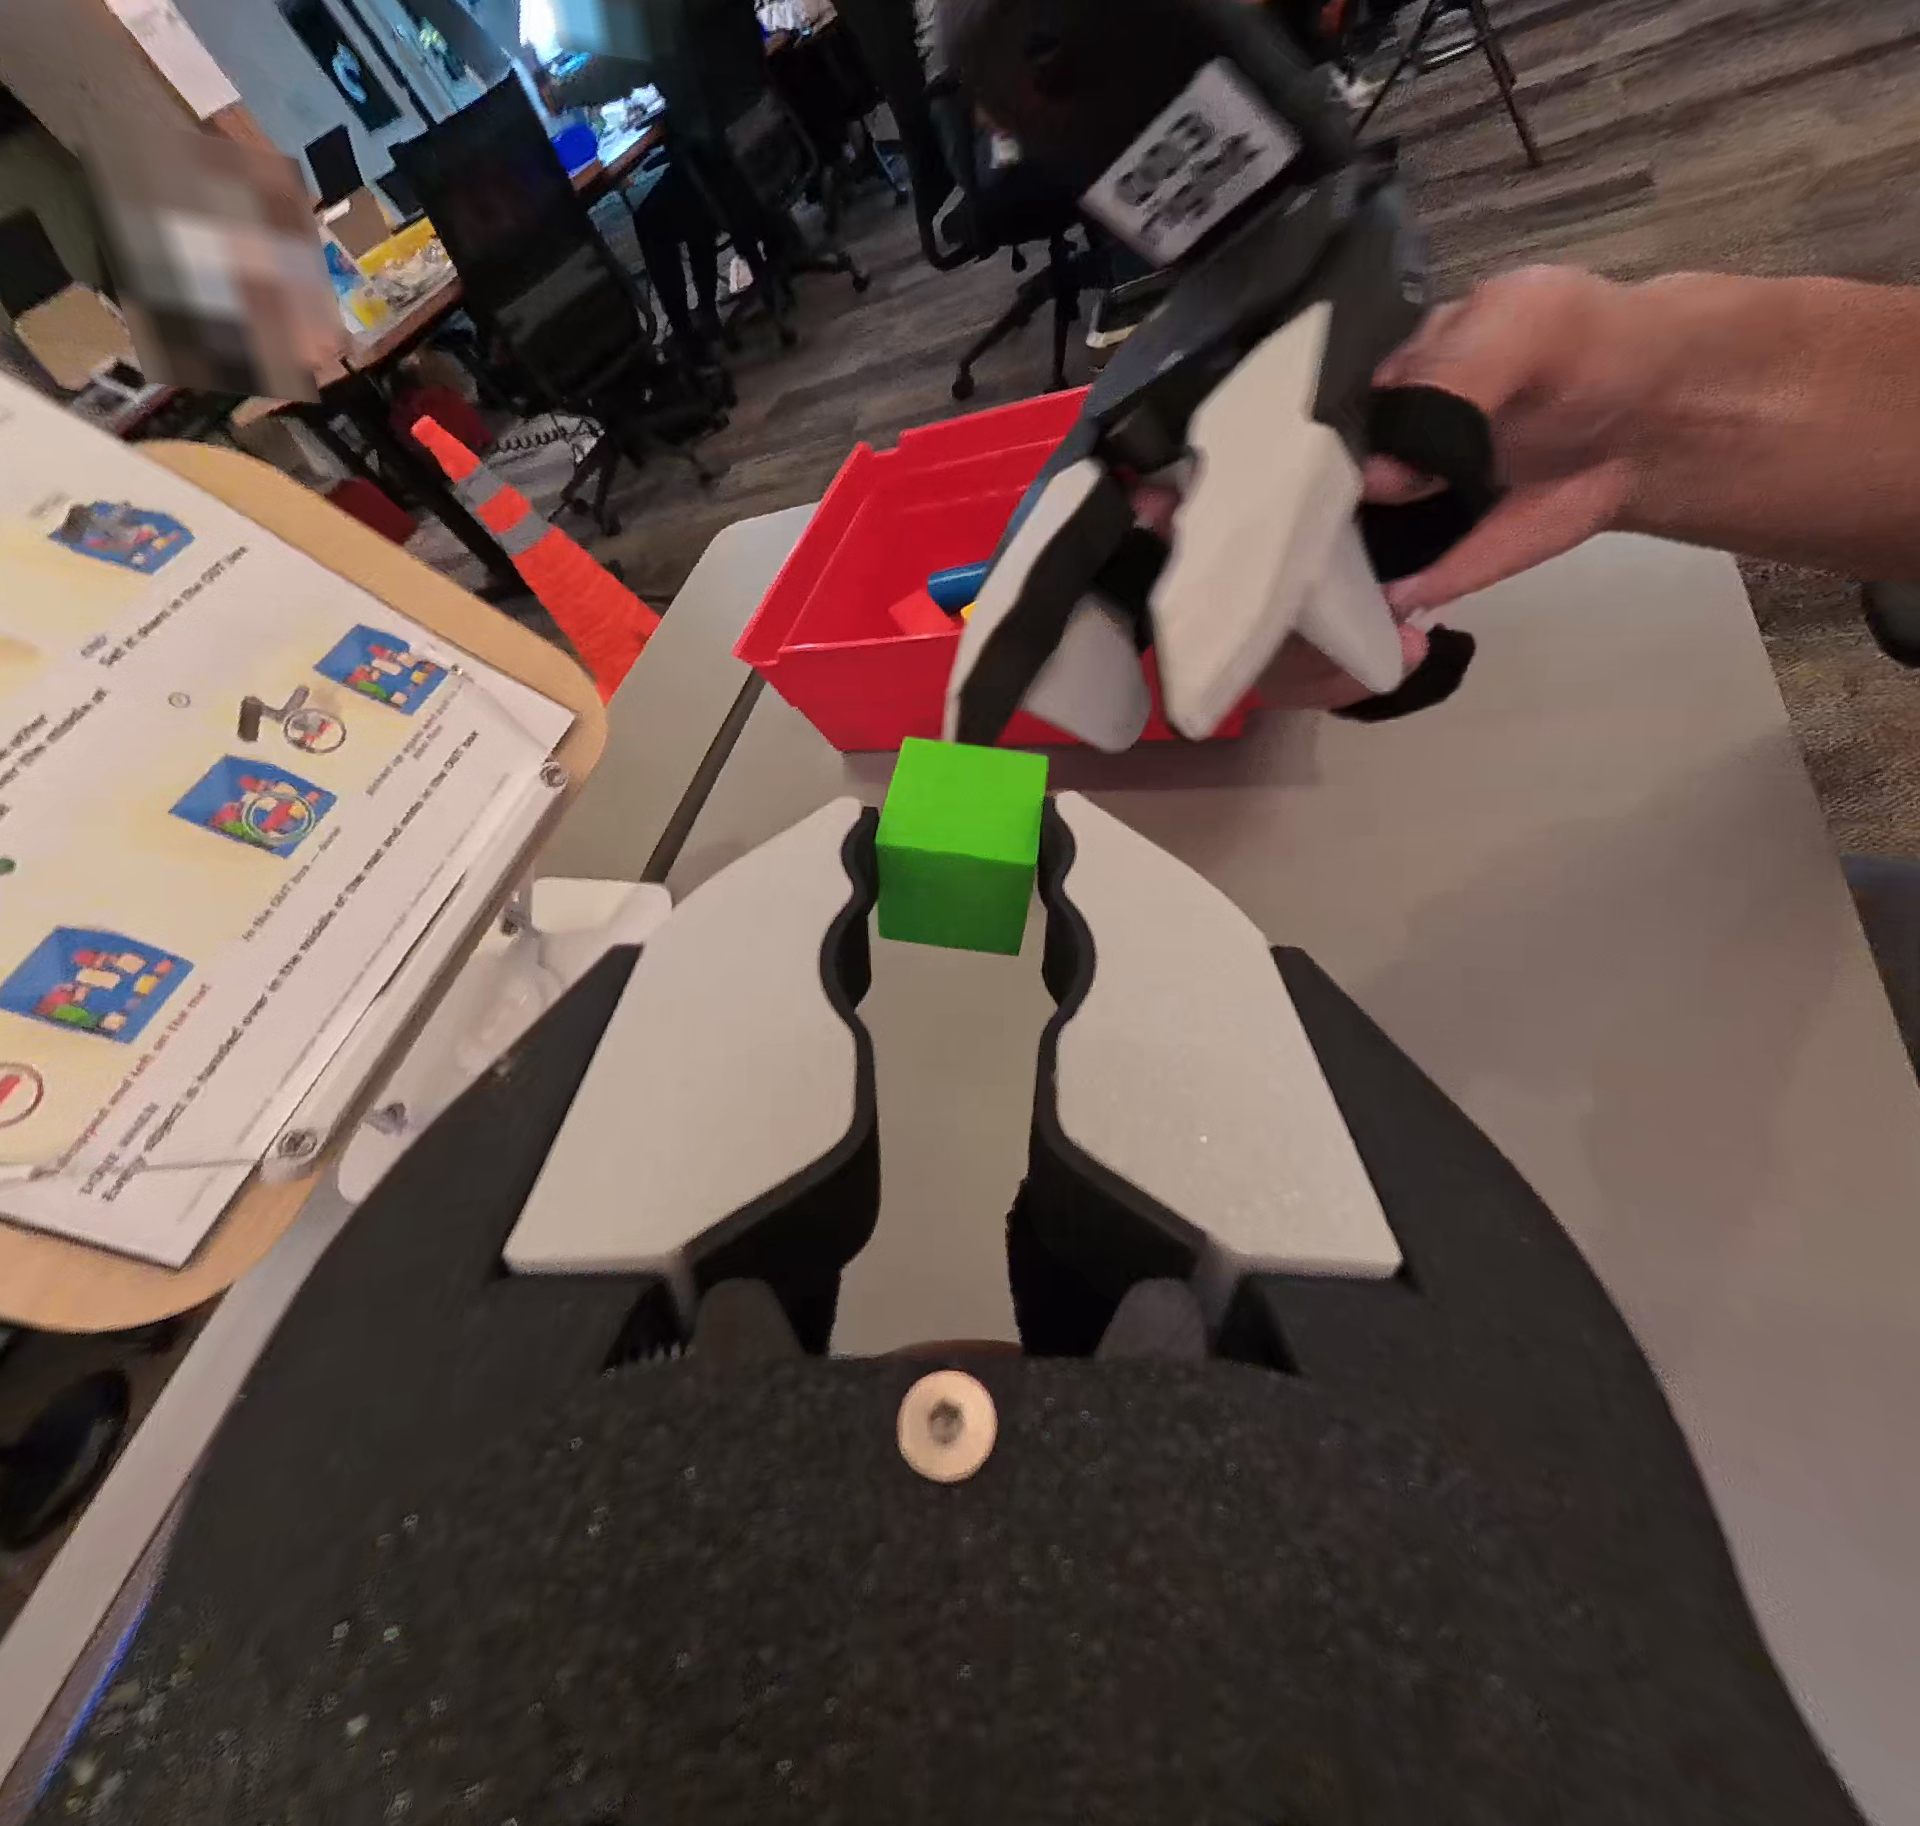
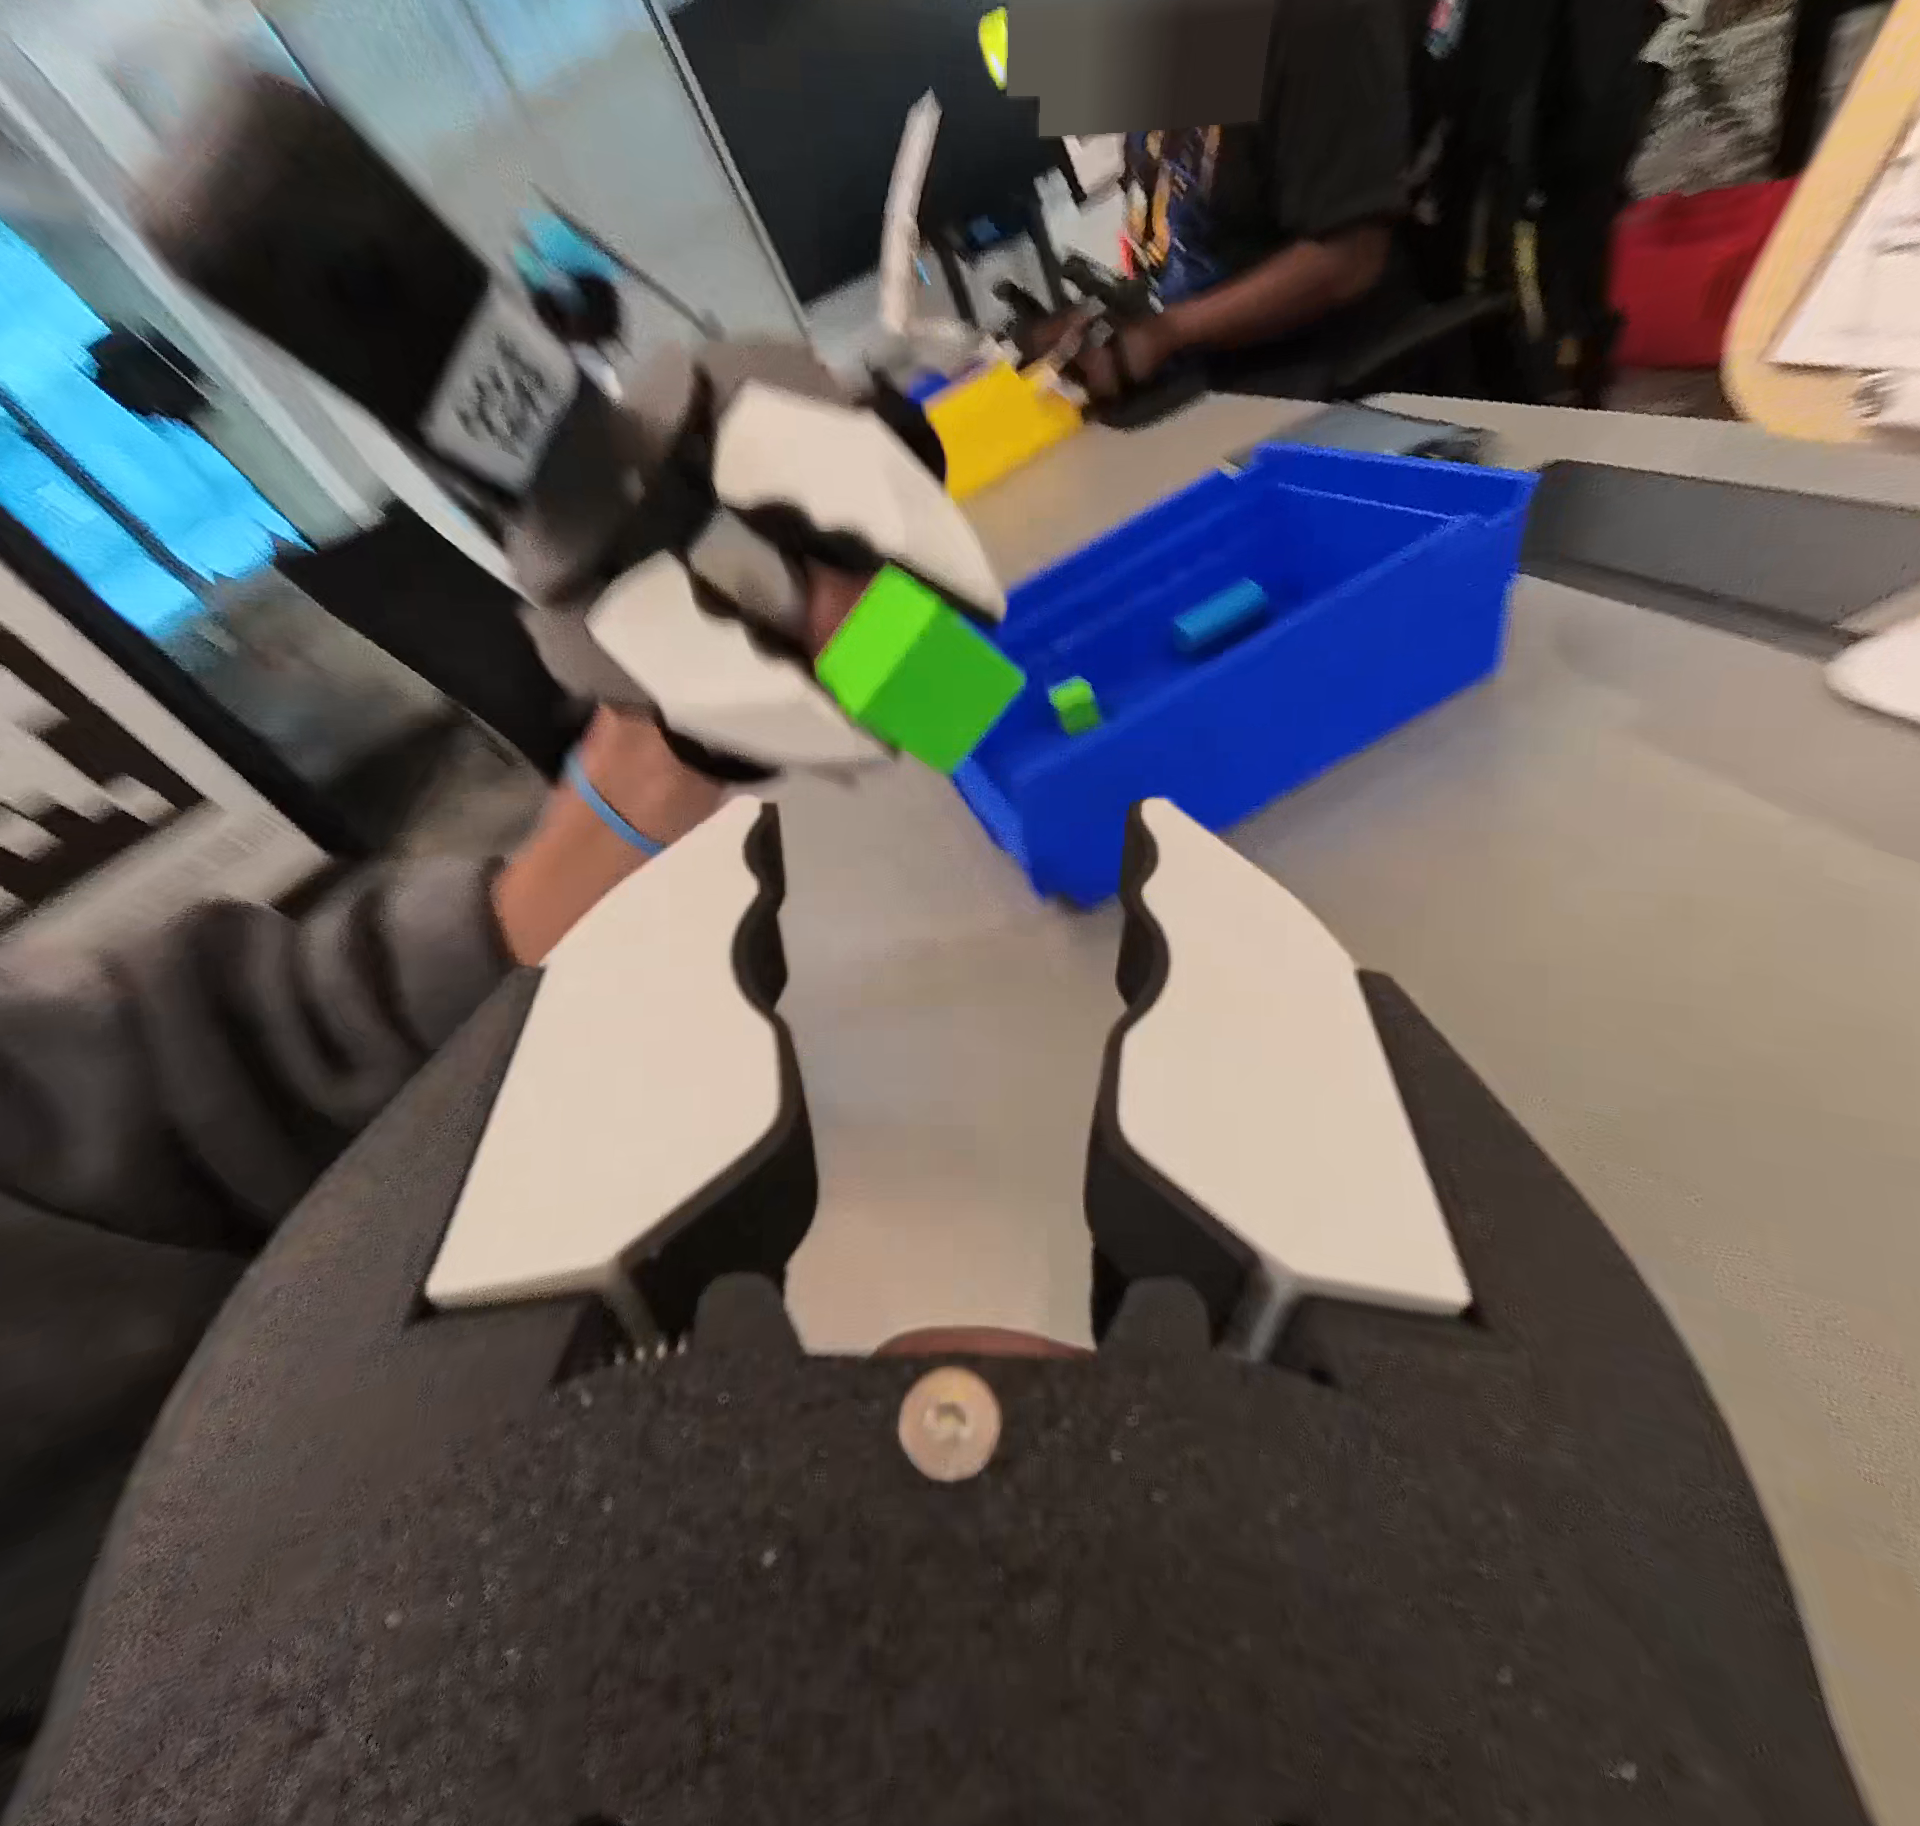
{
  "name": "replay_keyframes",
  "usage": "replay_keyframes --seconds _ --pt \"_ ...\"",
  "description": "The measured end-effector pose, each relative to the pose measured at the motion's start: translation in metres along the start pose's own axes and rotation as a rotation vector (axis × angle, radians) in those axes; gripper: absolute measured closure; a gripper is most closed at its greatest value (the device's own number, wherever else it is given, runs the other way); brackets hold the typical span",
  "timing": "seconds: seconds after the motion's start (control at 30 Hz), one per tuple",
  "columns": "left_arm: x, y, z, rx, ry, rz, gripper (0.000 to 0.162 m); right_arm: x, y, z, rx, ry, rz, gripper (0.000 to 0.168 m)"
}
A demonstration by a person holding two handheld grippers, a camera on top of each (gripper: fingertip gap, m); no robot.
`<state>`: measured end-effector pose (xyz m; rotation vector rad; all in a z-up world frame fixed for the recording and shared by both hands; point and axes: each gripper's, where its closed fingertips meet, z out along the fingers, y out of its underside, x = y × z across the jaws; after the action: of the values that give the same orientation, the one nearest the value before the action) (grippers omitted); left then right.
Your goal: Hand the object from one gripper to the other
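Observation:
A green cube (image 1: 958,846) is clamped between the tips of my left gripper (image 1: 956,841), held above the grey table. In the right wrist view the same cube (image 2: 920,685) shows in the left gripper (image 2: 914,680) at mid-left. My right gripper (image 2: 951,836) is open and empty, its tips just below and right of the cube, apart from it. In the left wrist view the right gripper (image 1: 1060,727) hangs open just above and behind the cube, held by a hand (image 1: 1621,426).
A red bin (image 1: 883,571) with coloured blocks stands behind the cube. A blue bin (image 2: 1299,633) holds a blue block (image 2: 1221,616) and a small green block (image 2: 1075,706). An instruction sheet on a board (image 1: 239,841) lies left. An orange cone (image 1: 540,550) and office chairs stand beyond the grey table (image 1: 1455,945).

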<state>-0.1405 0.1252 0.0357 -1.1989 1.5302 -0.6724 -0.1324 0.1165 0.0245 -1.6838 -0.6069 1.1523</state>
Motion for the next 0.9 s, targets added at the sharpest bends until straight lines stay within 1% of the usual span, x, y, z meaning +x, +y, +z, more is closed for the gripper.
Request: replay_keyframes --seconds 0.03,0.1,0.23,0.27,0.3,0.33,0.43,0.53,0.57,0.6,0.63,0.73,0.8,0.83,0.9 --pt "0.004 0.0 0.002 0.017 0.002 0.022 0.133 -0.001 -0.003 0.002 0.038 -0.051 0.075 0.107" --pt "0.007 0.002 0.007 0.047 -0.01 0.065 0.133 -0.002 0.004 0.006 0.026 -0.147 0.228 0.101" --pt "0.013 0.009 0.019 0.047 -0.014 0.132 0.133 -0.001 0.01 0.012 0.063 -0.276 0.422 0.101" --pt "0.015 0.011 0.022 0.042 -0.014 0.148 0.133 -0.002 0.012 0.013 0.056 -0.304 0.451 0.108" --pt "0.017 0.012 0.025 0.037 -0.018 0.163 0.133 -0.005 0.015 0.012 0.037 -0.344 0.461 0.137" --pt "0.017 0.013 0.028 0.032 -0.027 0.175 0.134 -0.001 0.016 0.01 0.037 -0.341 0.486 0.14" --pt "0.021 0.016 0.032 0.008 -0.018 0.172 0.134 0.002 0.02 0.007 0.038 -0.356 0.519 0.141" --pt "0.022 0.025 0.03 -0.05 -0.037 0.058 0.132 0.004 0.025 0.004 0.034 -0.345 0.546 0.141" --pt "0.021 0.031 0.028 -0.074 -0.055 -0.002 0.121 0.006 0.025 0.002 0.036 -0.336 0.554 0.141" --pt "0.024 0.038 0.024 -0.092 -0.053 -0.065 0.101 0.007 0.025 -0.002 0.034 -0.322 0.558 0.141" --pt "0.028 0.047 0.021 -0.099 -0.047 -0.136 0.092 0.009 0.024 -0.006 0.029 -0.303 0.553 0.141" --pt "0.052 0.082 0.009 -0.098 -0.029 -0.378 0.092 0.015 0.008 -0.034 0.042 -0.215 0.464 0.141" --pt "0.071 0.111 -0.001 -0.113 -0.07 -0.458 0.094 0.024 -0.008 -0.061 0.057 -0.113 0.376 0.141" --pt "0.08 0.122 -0.006 -0.117 -0.089 -0.481 0.095 0.034 -0.016 -0.077 0.065 -0.027 0.324 0.141" --pt "0.099 0.135 -0.016 -0.126 -0.107 -0.507 0.099 0.062 -0.027 -0.116 0.066 0.207 0.217 0.141"
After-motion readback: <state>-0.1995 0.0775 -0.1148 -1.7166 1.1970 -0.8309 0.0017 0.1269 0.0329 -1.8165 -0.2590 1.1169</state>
